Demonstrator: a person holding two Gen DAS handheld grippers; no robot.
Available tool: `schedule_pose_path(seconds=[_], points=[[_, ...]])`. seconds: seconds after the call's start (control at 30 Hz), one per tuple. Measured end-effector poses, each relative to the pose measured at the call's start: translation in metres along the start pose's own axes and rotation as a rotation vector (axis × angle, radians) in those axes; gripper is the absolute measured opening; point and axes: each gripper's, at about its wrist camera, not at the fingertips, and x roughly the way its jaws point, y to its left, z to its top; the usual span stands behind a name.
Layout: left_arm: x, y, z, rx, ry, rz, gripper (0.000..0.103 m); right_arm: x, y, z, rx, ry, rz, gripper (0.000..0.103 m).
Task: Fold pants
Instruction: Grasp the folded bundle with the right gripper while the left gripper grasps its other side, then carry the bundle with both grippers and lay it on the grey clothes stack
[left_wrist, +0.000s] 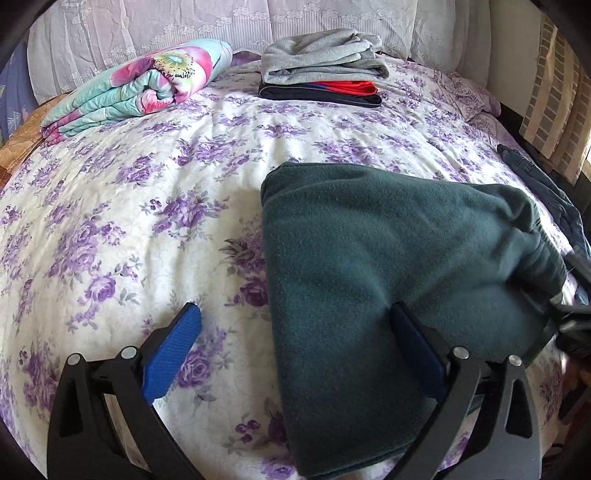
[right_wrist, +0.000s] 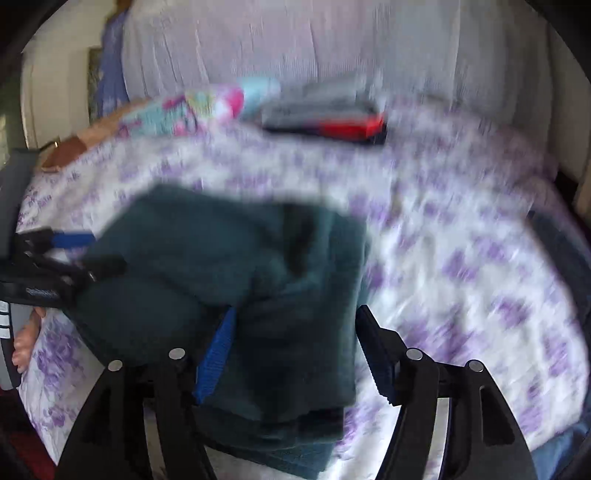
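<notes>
Dark green fleece pants (left_wrist: 369, 258) lie folded on the purple-flowered bedspread (left_wrist: 110, 221), their thick bunched end to the right. My left gripper (left_wrist: 295, 310) stands open wide over the pants' left edge, with its right finger above the cloth and its left pad over bare bedspread. In the blurred right wrist view the pants (right_wrist: 221, 251) fill the lower middle. My right gripper (right_wrist: 295, 310) is open, and a fold of the pants lies between its jaws without being pinched. The right gripper (left_wrist: 569, 314) also shows at the right edge of the left wrist view.
At the back of the bed a rolled floral quilt (left_wrist: 140, 85) lies left of a stack of folded clothes (left_wrist: 321, 70), grey over red and black. Dark jeans (left_wrist: 546, 184) hang at the bed's right edge. A lace-covered headboard stands behind.
</notes>
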Motion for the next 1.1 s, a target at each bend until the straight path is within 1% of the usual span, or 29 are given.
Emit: schedule_pose_path(seconds=[0.03, 0.1, 0.13, 0.17, 0.2, 0.23, 0.3, 0.33, 0.37, 0.4, 0.43, 0.47, 0.5, 0.53, 0.57, 0.6, 0.63, 0.67, 0.73, 0.77, 0.8, 0.83, 0.87, 0.9, 0.97, 1.0, 1.07, 1.1], points=[[0.000, 0.000, 0.000, -0.001, 0.001, -0.002, 0.099, -0.004, -0.004, 0.001, 0.026, -0.021, 0.013, 0.067], [0.000, 0.001, 0.000, -0.005, 0.002, -0.005, 0.099, -0.015, -0.008, 0.002, 0.044, -0.060, 0.008, 0.067], [0.000, 0.001, 0.000, -0.006, 0.003, -0.007, 0.099, -0.023, -0.007, 0.000, 0.045, -0.081, 0.018, 0.070], [0.000, 0.001, 0.000, -0.007, 0.003, -0.007, 0.099, -0.028, -0.008, -0.001, 0.051, -0.090, 0.038, 0.074], [0.000, 0.001, 0.000, -0.007, 0.004, -0.007, 0.099, -0.032, -0.009, -0.004, 0.068, -0.088, 0.066, 0.086], [0.000, 0.002, 0.000, -0.008, 0.010, -0.014, 0.099, -0.032, -0.012, -0.007, 0.089, -0.080, 0.092, 0.094], [0.001, 0.004, 0.000, -0.020, 0.027, -0.040, 0.099, -0.026, -0.021, -0.011, 0.144, -0.038, 0.144, 0.094], [0.003, 0.008, 0.000, -0.035, 0.045, -0.072, 0.098, -0.018, -0.032, -0.013, 0.201, 0.001, 0.178, 0.094], [0.004, 0.012, 0.001, -0.049, 0.059, -0.103, 0.098, -0.010, -0.043, -0.014, 0.271, 0.036, 0.222, 0.094], [0.005, 0.016, 0.004, -0.062, 0.074, -0.137, 0.098, -0.001, -0.058, -0.015, 0.375, 0.069, 0.299, 0.096], [0.006, 0.017, 0.006, -0.064, 0.084, -0.158, 0.098, 0.004, -0.066, -0.016, 0.430, 0.074, 0.343, 0.096], [0.008, 0.016, 0.008, -0.061, 0.094, -0.179, 0.098, 0.008, -0.072, -0.012, 0.458, 0.076, 0.381, 0.096], [0.009, 0.014, 0.011, -0.049, 0.100, -0.197, 0.098, 0.014, -0.075, -0.007, 0.464, 0.087, 0.405, 0.093], [0.010, 0.011, 0.013, -0.034, 0.098, -0.214, 0.097, 0.018, -0.075, -0.002, 0.461, 0.089, 0.414, 0.082], [0.010, 0.006, 0.015, -0.017, 0.096, -0.227, 0.091, 0.023, -0.073, 0.002, 0.450, 0.092, 0.418, 0.073], [0.011, -0.001, 0.017, 0.014, 0.090, -0.227, 0.085, 0.029, -0.070, 0.005, 0.430, 0.105, 0.417, 0.060], [0.011, -0.007, 0.018, 0.041, 0.084, -0.218, 0.075, 0.033, -0.067, 0.007, 0.409, 0.105, 0.404, 0.050], [0.011, -0.013, 0.020, 0.068, 0.070, -0.218, 0.062, 0.033, -0.065, 0.007, 0.387, 0.100, 0.395, 0.046], [0.010, -0.015, 0.024, 0.078, 0.064, -0.233, 0.043, 0.028, -0.059, 0.008, 0.348, 0.083, 0.394, 0.034], [0.008, -0.013, 0.027, 0.065, 0.058, -0.229, 0.033, 0.022, -0.057, 0.010, 0.329, 0.071, 0.396, 0.032], [0.005, -0.010, 0.031, 0.052, 0.053, -0.236, 0.029, 0.013, -0.055, 0.014, 0.309, 0.047, 0.401, 0.030], [0.002, -0.007, 0.036, 0.048, 0.047, -0.243, 0.021, 0.008, -0.053, 0.021, 0.295, 0.026, 0.407, 0.030], [-0.003, -0.006, 0.044, 0.048, 0.035, -0.256, 0.016, 0.002, -0.053, 0.027, 0.281, 0.008, 0.413, 0.030], [-0.008, -0.005, 0.051, 0.048, 0.020, -0.260, 0.015, -0.004, -0.050, 0.039, 0.255, -0.015, 0.417, 0.030], [-0.022, -0.007, 0.082, 0.068, -0.047, -0.238, 0.014, -0.005, -0.050, 0.063, 0.224, -0.044, 0.415, 0.029], [-0.023, -0.008, 0.092, 0.075, -0.061, -0.231, 0.014, -0.002, -0.053, 0.079, 0.218, -0.054, 0.419, 0.029], [-0.019, -0.012, 0.139, 0.116, -0.098, -0.175, 0.014, 0.008, -0.064, 0.117, 0.211, -0.081, 0.402, 0.029], [-0.016, -0.013, 0.154, 0.122, -0.107, -0.159, 0.014, 0.013, -0.072, 0.138, 0.208, -0.103, 0.391, 0.029]])
